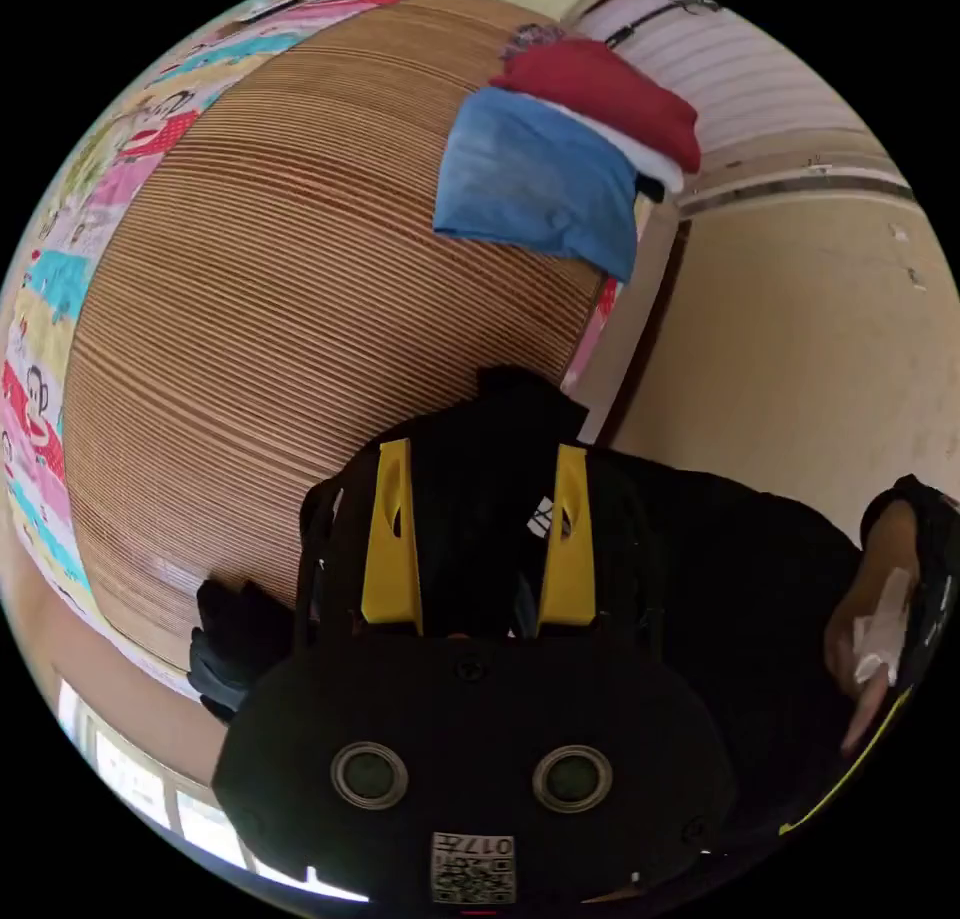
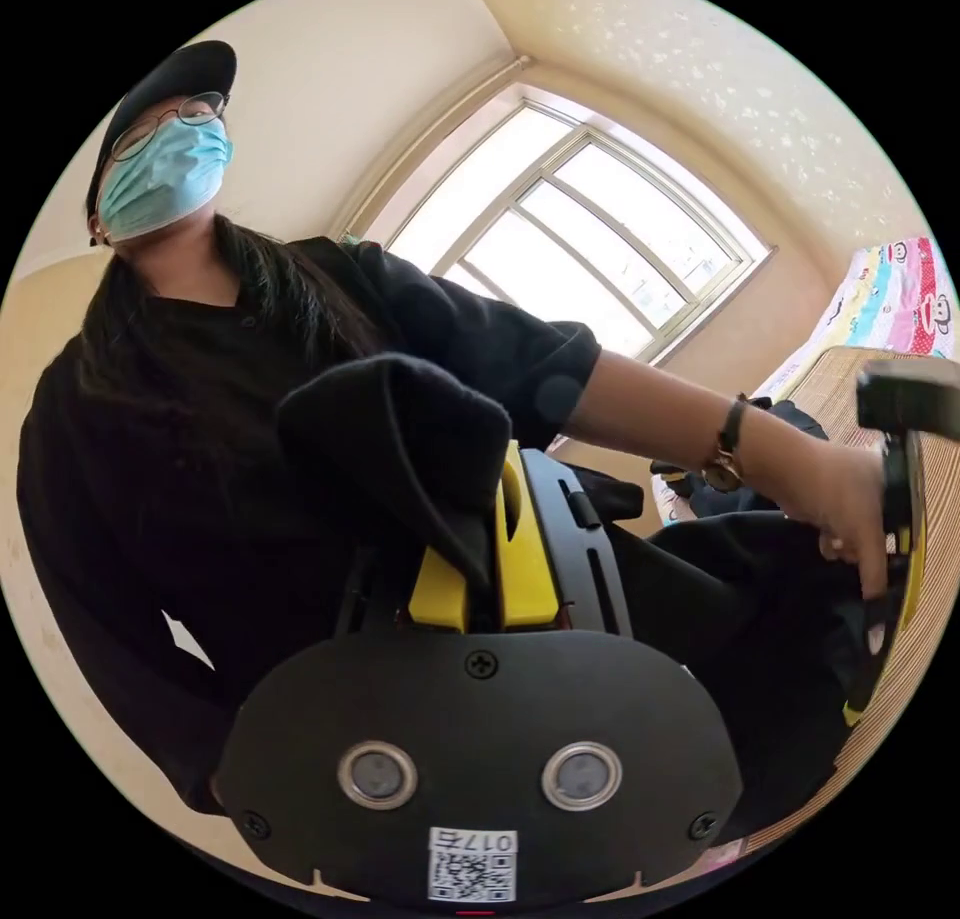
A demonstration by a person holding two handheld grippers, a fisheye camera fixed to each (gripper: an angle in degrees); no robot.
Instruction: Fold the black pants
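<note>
Left gripper (image 1: 478, 539) — yellow jaws spread, black pants (image 1: 500, 429) bunched between them; whether both press, cannot tell. Right gripper (image 2: 485, 559) — jaws pinched on a pants fold, cloth draped over the tips. Bamboo mat (image 1: 300, 309) beyond the left jaws.

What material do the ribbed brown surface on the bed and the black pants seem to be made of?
Ribbed brown mat: probably woven bamboo or rattan, judging by its fine, parallel, slightly glossy slats. Black pants: a soft matte fabric, maybe cotton knit; it drapes limply over the right gripper's yellow fingers, with a stitched seam showing.
</note>
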